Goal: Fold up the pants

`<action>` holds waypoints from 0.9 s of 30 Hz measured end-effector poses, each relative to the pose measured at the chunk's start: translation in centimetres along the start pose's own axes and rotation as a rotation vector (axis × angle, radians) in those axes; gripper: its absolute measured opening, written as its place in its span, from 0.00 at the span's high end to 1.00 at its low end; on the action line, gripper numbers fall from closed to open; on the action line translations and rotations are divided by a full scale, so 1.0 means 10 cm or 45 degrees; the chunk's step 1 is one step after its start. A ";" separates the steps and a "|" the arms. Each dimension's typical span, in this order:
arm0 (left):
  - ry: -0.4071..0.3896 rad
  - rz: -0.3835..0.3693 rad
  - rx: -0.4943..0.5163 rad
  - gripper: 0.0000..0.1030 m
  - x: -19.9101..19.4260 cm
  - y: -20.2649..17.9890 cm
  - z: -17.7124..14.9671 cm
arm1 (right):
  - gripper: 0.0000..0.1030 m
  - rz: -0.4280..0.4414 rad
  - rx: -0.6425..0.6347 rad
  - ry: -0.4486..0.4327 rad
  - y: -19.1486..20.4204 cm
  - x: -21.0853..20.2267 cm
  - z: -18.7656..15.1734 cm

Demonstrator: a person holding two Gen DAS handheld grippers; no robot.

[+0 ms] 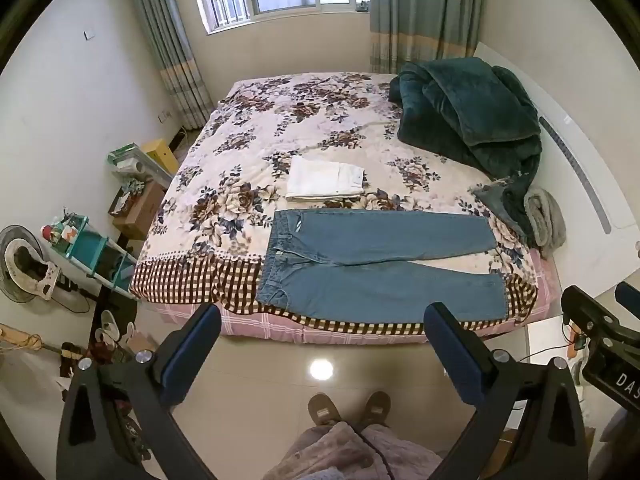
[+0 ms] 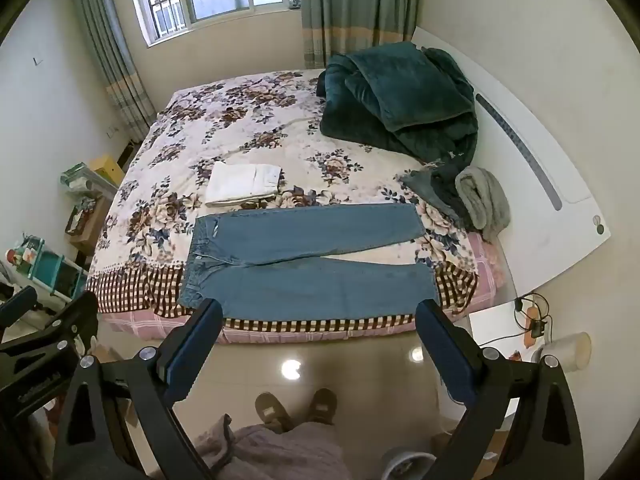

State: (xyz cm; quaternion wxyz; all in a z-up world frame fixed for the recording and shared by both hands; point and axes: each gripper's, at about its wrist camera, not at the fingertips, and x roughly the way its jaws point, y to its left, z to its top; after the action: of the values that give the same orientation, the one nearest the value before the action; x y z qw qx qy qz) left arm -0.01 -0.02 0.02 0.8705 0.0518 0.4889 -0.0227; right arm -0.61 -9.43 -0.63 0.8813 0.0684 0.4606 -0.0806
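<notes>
The blue jeans lie spread flat along the near edge of the bed, waistband to the left. Just behind them sits a folded white garment. Left tool and right tool hover above the floor, fingers apart, holding nothing.

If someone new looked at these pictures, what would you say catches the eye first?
Blue jeans lie spread flat along the near edge of the floral bed, waistband to the left. Behind them sits a folded white garment, and a dark green blanket is heaped at the far right. Both grippers, left and right, hover open.
</notes>
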 end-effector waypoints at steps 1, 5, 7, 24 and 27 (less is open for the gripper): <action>-0.004 0.004 0.000 0.00 0.00 0.00 0.00 | 0.04 0.007 0.007 -0.003 0.00 0.00 0.00; -0.015 0.005 -0.006 0.00 0.00 0.00 0.01 | 0.04 0.006 0.020 -0.018 -0.01 -0.03 0.02; -0.019 0.004 -0.008 0.00 0.00 0.00 0.02 | 0.04 0.003 0.021 -0.025 0.00 -0.05 0.03; -0.057 0.003 -0.010 0.00 -0.04 -0.11 0.15 | 0.04 0.003 -0.006 -0.023 0.01 -0.08 0.24; -0.059 0.002 -0.012 0.00 -0.05 -0.11 0.16 | 0.04 0.003 -0.017 -0.020 0.03 -0.07 0.28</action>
State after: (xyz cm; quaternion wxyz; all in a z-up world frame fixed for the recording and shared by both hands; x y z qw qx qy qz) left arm 0.97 -1.26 1.24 0.8819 0.0477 0.4685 -0.0209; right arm 1.30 -9.68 1.56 0.8854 0.0625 0.4542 -0.0771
